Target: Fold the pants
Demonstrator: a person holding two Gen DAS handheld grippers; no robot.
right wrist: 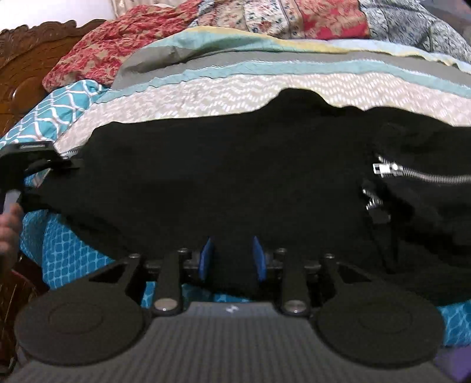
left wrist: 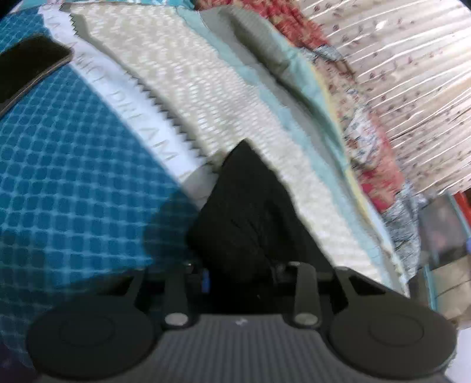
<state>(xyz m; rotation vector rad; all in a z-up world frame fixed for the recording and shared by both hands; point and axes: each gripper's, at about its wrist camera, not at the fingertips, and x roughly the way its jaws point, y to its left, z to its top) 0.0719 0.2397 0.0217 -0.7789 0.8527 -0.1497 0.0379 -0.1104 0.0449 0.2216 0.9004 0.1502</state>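
The black pants (right wrist: 223, 176) lie spread across the bed, with silver zippers (right wrist: 412, 176) at the right. My right gripper (right wrist: 232, 259) has its blue pads (right wrist: 206, 256) a little apart with black cloth between them at the near edge of the pants. My left gripper (left wrist: 235, 265) is shut on a bunched corner of the pants (left wrist: 250, 212), held above the bed; its fingers are hidden by the cloth. The left gripper also shows in the right wrist view (right wrist: 44, 159), holding the pants' left end.
The bed has a blue patterned cover (left wrist: 73, 176) and a beige zigzag quilt (left wrist: 206, 97) with teal stripes. A black phone (left wrist: 29, 64) lies on the blue cover. Floral bedding (right wrist: 265, 17) is piled behind. A carved wooden headboard (right wrist: 23, 73) stands at the left.
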